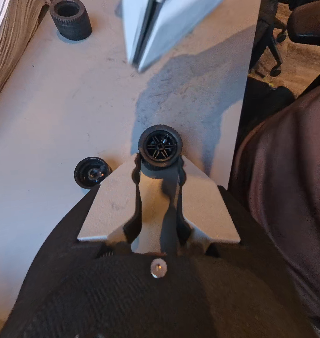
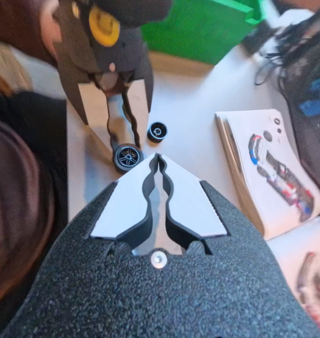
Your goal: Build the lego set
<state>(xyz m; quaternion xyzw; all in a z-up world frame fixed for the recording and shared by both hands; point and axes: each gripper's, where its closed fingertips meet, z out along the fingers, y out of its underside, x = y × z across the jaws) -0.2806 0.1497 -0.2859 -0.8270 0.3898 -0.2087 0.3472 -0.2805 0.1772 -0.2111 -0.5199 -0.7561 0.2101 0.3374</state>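
Observation:
My left gripper (image 1: pixel 160 161) is shut on a black lego wheel with a tyre (image 1: pixel 160 145), held at its fingertips just above the white table (image 1: pixel 55 109). The same wheel (image 2: pixel 128 158) shows in the right wrist view, gripped by the left gripper (image 2: pixel 126 144). A bare black wheel rim (image 1: pixel 91 172) lies on the table left of the left gripper; it also shows in the right wrist view (image 2: pixel 157 132). A loose black tyre (image 1: pixel 70 20) stands at the far left. My right gripper (image 2: pixel 158 155) is shut and empty, its tips just right of the held wheel.
An open instruction booklet (image 2: pixel 265 173) lies on the table to the right. A green box (image 2: pixel 197 31) stands at the back. Dark cables and clutter (image 2: pixel 302 54) lie at the far right. The table edge (image 1: pixel 241 128) and a person's lap (image 1: pixel 287 182) are on the right, with an office chair (image 1: pixel 302 23) beyond. My left tips are roughly 5 centimetres from the bare black wheel rim (image 1: pixel 91 172). Seen from the right wrist view (image 2: pixel 161 128) as well.

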